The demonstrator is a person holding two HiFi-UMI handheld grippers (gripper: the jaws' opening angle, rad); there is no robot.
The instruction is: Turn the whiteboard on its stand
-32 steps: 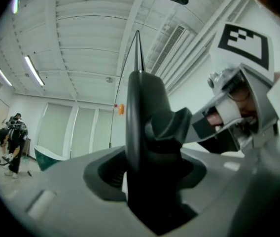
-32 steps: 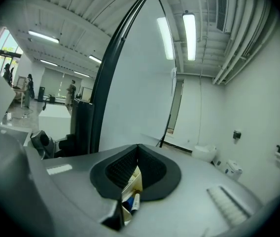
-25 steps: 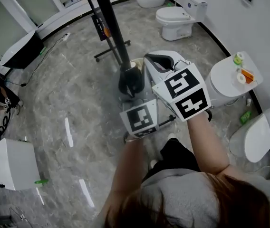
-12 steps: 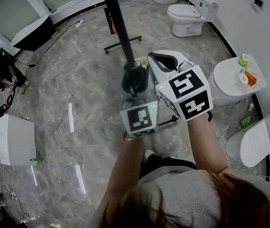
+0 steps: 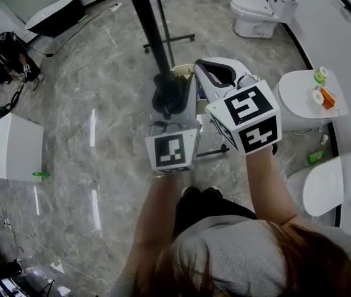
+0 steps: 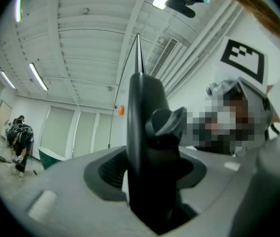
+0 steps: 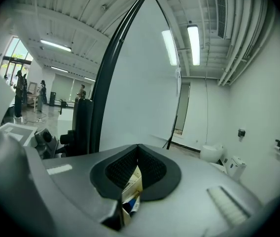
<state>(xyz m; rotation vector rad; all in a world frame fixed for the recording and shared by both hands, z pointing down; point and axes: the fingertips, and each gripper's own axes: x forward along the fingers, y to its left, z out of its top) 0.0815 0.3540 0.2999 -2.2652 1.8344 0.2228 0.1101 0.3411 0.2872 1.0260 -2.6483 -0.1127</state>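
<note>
Head view, steep down: a person stands on a grey marbled floor (image 5: 89, 104), a gripper in each hand, both held forward at the whiteboard (image 5: 143, 14). From above the board shows edge-on, as a dark bar slanting to the top of the frame. The left gripper (image 5: 167, 104) is clamped on that dark frame edge. In the left gripper view the bar stands upright between the jaws and fills the gap, with a black knob (image 6: 165, 125) jutting from its right side just above the pads. The right gripper (image 5: 211, 76) is just beside the left, on the right of the board's edge; whether it touches the board I cannot tell. In the right gripper view its jaws are together with the far ends meeting, only a narrow wedge open nearer the camera, and nothing is held. Beyond them the board's white face rises broad and tilted, with the dark frame along its left side. The stand's black foot (image 5: 170, 39) rests on the floor behind the board. A toilet (image 5: 259, 8) stands at upper right by the wall. A round white basin top (image 5: 302, 104) at right carries a few small bottles. A white box (image 5: 12, 147) sits on the floor well to the left.
</note>
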